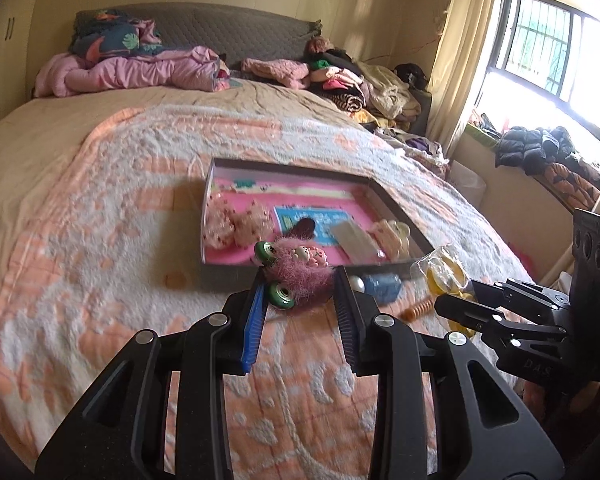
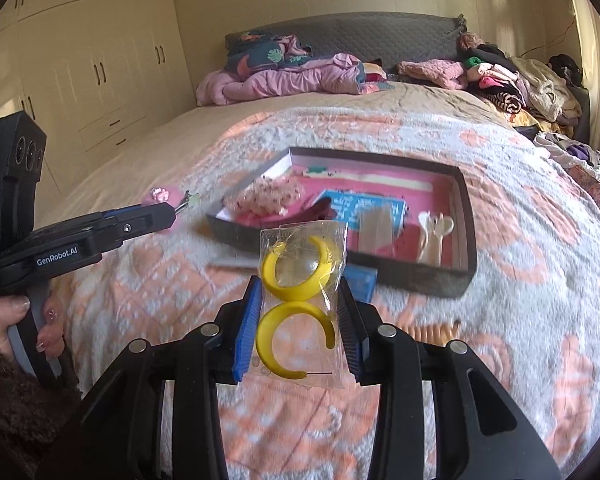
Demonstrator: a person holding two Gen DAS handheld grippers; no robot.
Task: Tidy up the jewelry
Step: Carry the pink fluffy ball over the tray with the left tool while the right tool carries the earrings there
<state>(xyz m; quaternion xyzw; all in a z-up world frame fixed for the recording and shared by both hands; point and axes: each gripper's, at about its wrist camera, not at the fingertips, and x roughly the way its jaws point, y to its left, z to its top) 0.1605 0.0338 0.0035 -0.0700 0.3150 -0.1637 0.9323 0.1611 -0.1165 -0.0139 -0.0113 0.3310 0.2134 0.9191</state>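
Left claw [image 1: 300,280] pinches a fuzzy pink hair clip [image 1: 300,276] with green wheels, and its body reads "GenRobot.AI" only in the right wrist view. Right claw [image 2: 300,304] pinches a clear packet of two yellow hoop earrings [image 2: 298,300], long axis toward twelve o'clock, hoop gaps facing about two. Beyond, at twelve, a dark tray [image 2: 466,216] lies on the bed [image 2: 520,280].

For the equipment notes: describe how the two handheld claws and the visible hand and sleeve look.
Both claws, left and right, are black with linked bars, silver pivot pins and ribbed blue pads. The left unit's side reads "GenRobot.AI", with a grey handle. The hand has decorated nails and a fuzzy dark brown sleeve.
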